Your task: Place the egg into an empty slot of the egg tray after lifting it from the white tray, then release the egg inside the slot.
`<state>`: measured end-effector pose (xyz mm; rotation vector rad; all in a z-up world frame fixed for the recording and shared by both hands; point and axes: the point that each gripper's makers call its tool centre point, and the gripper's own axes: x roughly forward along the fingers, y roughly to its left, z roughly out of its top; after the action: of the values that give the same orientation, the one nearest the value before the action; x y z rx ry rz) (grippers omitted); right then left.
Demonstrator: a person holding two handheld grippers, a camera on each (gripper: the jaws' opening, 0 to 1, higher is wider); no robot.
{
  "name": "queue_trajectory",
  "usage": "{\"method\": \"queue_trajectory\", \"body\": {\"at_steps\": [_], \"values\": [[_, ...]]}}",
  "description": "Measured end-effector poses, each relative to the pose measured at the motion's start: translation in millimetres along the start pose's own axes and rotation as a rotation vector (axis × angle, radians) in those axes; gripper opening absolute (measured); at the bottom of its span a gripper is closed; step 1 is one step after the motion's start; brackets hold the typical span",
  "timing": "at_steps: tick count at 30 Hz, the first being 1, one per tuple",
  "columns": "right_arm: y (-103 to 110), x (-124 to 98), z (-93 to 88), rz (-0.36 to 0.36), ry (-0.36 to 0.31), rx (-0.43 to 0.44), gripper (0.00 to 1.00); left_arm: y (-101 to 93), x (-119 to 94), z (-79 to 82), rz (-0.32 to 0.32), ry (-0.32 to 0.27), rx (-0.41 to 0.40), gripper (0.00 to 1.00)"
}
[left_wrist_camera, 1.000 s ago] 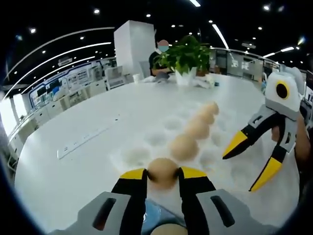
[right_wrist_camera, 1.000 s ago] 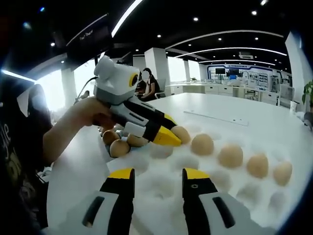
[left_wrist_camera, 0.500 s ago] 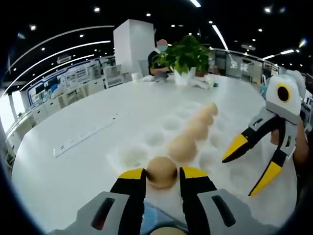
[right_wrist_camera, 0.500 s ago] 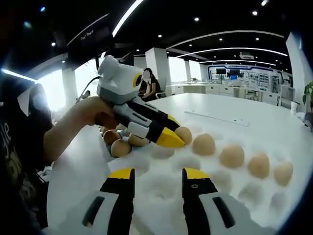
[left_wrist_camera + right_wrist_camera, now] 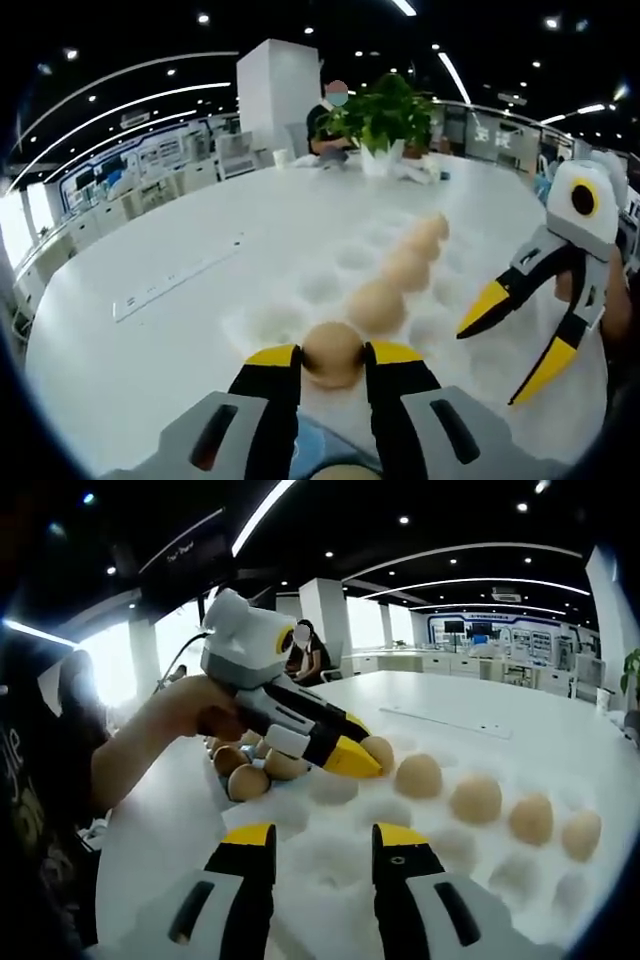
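Observation:
My left gripper (image 5: 333,355) is shut on a brown egg (image 5: 332,354) and holds it low over the near edge of the white egg tray (image 5: 320,288). A row of brown eggs (image 5: 377,305) sits in the tray's slots beyond it. In the right gripper view a hand holds the left gripper (image 5: 352,758), with the egg (image 5: 378,752) in line with that row (image 5: 474,798). My right gripper (image 5: 325,838) is open over empty slots (image 5: 340,855), nothing between its jaws. It also shows open at the right (image 5: 512,340).
Several loose eggs (image 5: 247,780) lie behind the left gripper in the white tray. A power strip (image 5: 170,285) lies on the white table to the left. A potted plant (image 5: 385,110) and a seated person are at the far edge.
The left gripper, still shut on the egg, has edged slightly toward the row of eggs. The right gripper stays open and almost still.

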<state>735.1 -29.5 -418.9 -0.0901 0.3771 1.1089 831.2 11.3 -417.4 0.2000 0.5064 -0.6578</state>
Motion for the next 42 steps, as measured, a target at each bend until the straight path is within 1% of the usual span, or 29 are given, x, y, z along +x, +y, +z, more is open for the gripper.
{"method": "queue_trajectory", "body": {"at_steps": [4,9,11,14,17,21,22,24,26,27,29,30,35,42], "values": [[-1,1,0.2,-0.001,0.001,0.0,0.4,1.3,-7,3.6,0.003,-0.012,-0.002,0.25],[2,-1,0.0,-0.001,0.003,-0.003,0.4,3.6,-12,7.5,0.009,-0.027,-0.001,0.25],[3,-1,0.0,-0.003,0.005,-0.005,0.4,-0.8,-16,7.6,0.012,-0.033,-0.001,0.25],[4,-1,0.2,-0.004,0.009,-0.005,0.4,2.6,-19,11.7,0.014,-0.041,0.0,0.25],[11,-1,-0.4,-0.002,0.014,-0.009,0.4,0.9,-25,12.3,0.026,-0.053,0.004,0.25],[16,-2,-1.4,-0.003,0.019,-0.014,0.4,9.9,-26,15.0,0.024,-0.058,0.004,0.25],[18,-2,-1.6,-0.003,0.021,-0.014,0.4,7.8,-28,13.9,0.025,-0.06,0.002,0.25],[15,0,-1.1,-0.005,0.025,-0.014,0.4,7.7,-31,14.1,0.028,-0.066,0.003,0.25],[14,1,-0.7,-0.005,0.028,-0.016,0.4,12.3,-35,16.3,0.037,-0.074,0.0,0.25],[14,2,-0.4,-0.006,0.03,-0.017,0.4,13.7,-36,14.8,0.04,-0.077,-0.001,0.25],[15,3,-0.3,-0.007,0.032,-0.016,0.4,9.9,-41,12.7,0.043,-0.084,-0.005,0.25],[15,3,-0.2,-0.007,0.034,-0.017,0.4,10.1,-41,13.8,0.044,-0.085,-0.005,0.25],[16,8,0.6,-0.01,0.044,-0.023,0.4,14.1,-45,13.3,0.046,-0.094,-0.009,0.25],[13,13,1.8,-0.013,0.055,-0.03,0.41,18.8,-54,6.2,0.05,-0.1,-0.023,0.25]]}}
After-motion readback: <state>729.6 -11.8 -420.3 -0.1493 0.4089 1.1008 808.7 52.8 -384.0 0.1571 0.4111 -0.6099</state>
